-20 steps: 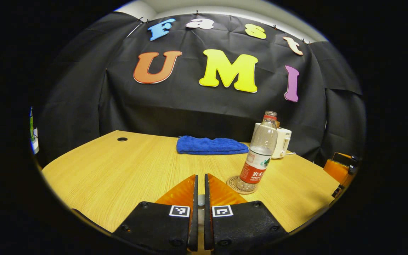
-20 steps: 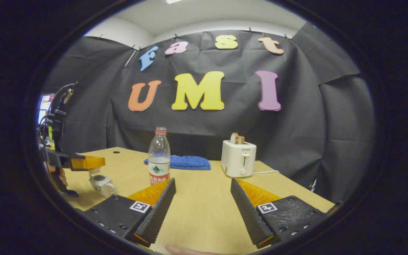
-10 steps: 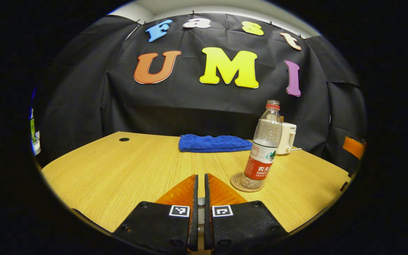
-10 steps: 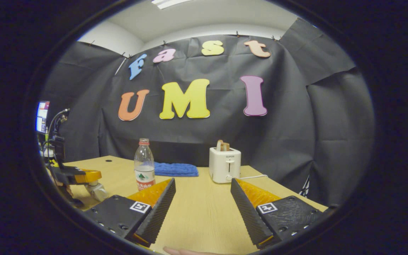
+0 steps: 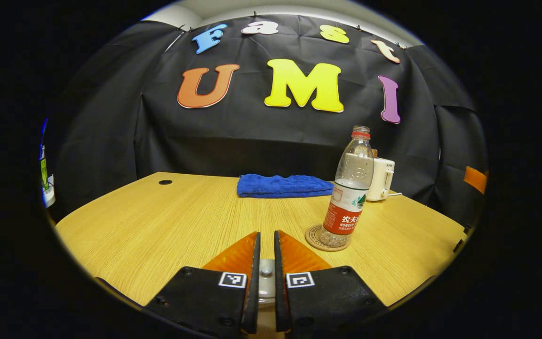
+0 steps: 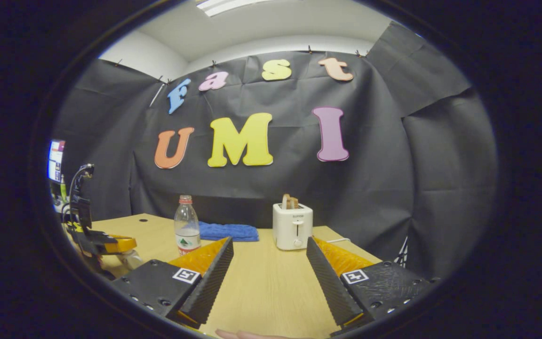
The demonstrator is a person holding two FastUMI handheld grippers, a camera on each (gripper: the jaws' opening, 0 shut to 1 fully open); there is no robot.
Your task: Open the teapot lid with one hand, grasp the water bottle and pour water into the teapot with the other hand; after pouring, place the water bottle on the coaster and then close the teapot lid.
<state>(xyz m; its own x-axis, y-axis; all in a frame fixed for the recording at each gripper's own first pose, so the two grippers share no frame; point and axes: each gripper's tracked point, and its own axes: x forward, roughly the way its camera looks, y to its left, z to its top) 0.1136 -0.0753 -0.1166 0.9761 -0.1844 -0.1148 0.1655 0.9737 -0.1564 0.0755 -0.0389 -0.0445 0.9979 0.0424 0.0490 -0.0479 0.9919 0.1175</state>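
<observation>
The water bottle (image 5: 348,197), clear with a red label and cap, stands upright on the round coaster (image 5: 315,235) to the right of my left gripper (image 5: 267,245). Its fingers stand close together around the small knob of the pale teapot lid (image 5: 266,281), which shows in the narrow gap. In the right gripper view the left gripper (image 6: 119,244) sits low over the teapot (image 6: 131,258), mostly hidden beneath it, with the bottle (image 6: 187,226) behind. My right gripper (image 6: 269,254) is open and holds nothing, well back from the bottle.
A folded blue towel (image 5: 282,185) lies at the back of the wooden table (image 5: 158,221). A white toaster (image 6: 292,226) holding bread stands at the back right. A fingertip (image 6: 238,334) shows at the bottom edge. A screen (image 6: 56,160) glows far left.
My right gripper has drawn back and tilted up; bottle and toaster look smaller. My left gripper has sunk slightly, its gap is a touch wider and more of the lid shows.
</observation>
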